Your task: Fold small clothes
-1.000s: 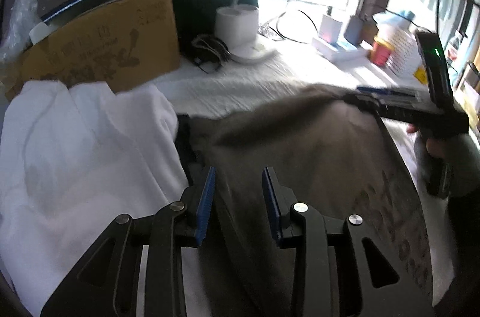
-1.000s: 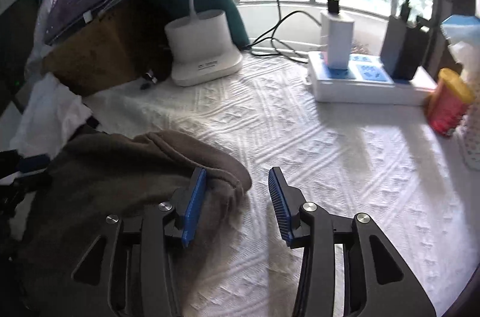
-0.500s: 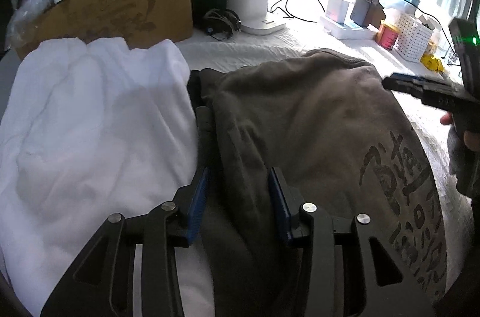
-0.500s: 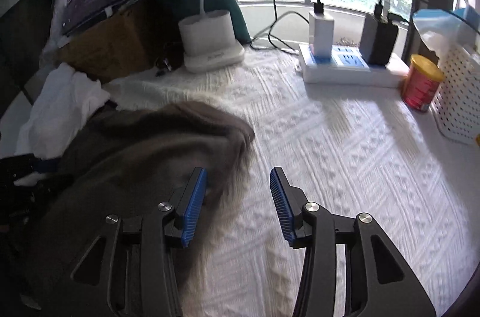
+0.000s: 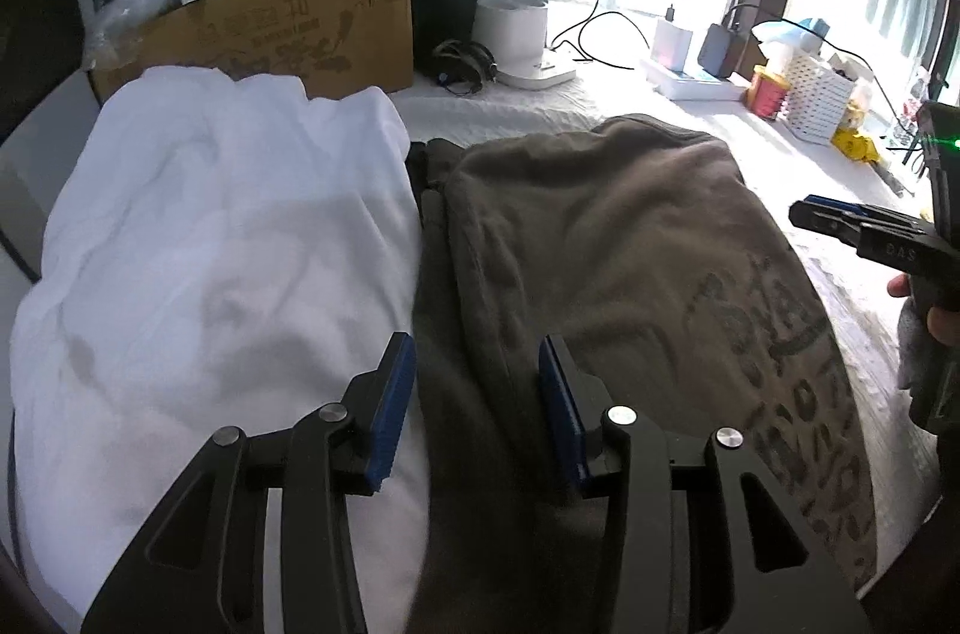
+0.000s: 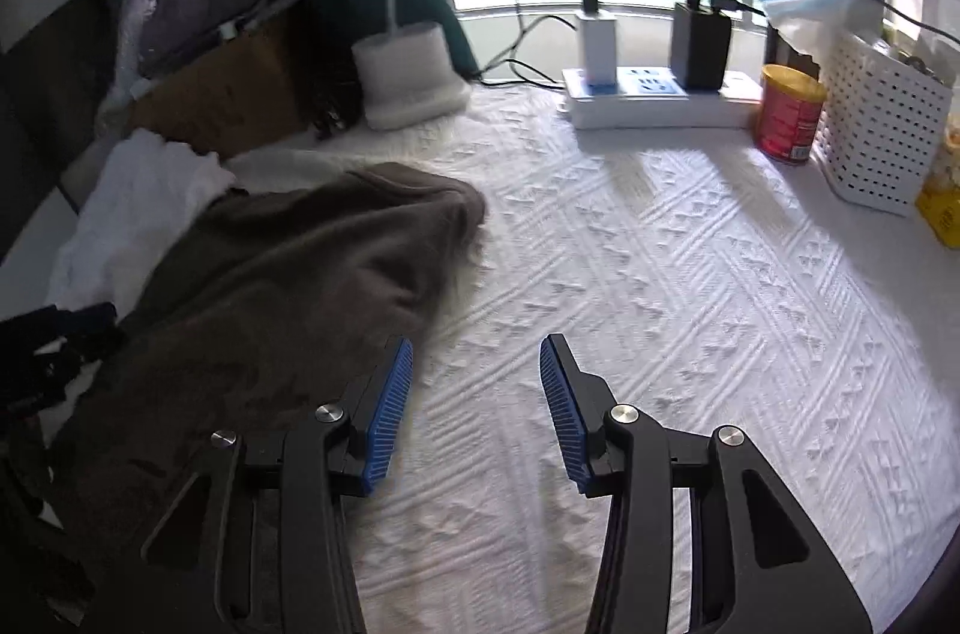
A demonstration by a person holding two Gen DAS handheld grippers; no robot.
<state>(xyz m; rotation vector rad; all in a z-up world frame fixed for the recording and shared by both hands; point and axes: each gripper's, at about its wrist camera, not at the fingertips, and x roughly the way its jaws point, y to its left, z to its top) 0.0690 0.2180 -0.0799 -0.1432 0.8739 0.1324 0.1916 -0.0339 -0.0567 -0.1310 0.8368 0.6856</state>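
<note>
A brown garment point(image 5: 600, 244) with dark lettering lies on the white textured cover, its far end folded into a rounded edge point(image 6: 420, 196). A crumpled white garment point(image 5: 210, 226) lies against its left side. My left gripper point(image 5: 474, 352) hovers over the brown garment's left edge. Its jaws stand apart and the cloth lies below them, not pinched. My right gripper point(image 6: 475, 352) is open over the bare cover, with the garment's right edge just beside its left finger. In the left wrist view the right gripper point(image 5: 840, 220) is at the far right, held by a hand.
A cardboard box point(image 5: 270, 34) with a tablet on top stands behind the white garment. Along the window side are a white lamp base point(image 6: 408, 76), a power strip point(image 6: 654, 94) with chargers, a red can point(image 6: 789, 112) and a white basket point(image 6: 882, 124). Bare cover point(image 6: 660, 274) spreads right of the clothes.
Both grippers have drawn back from the brown garment, which has settled still after moving. The left jaws have widened a little. The right gripper has shifted right, onto bare cover.
</note>
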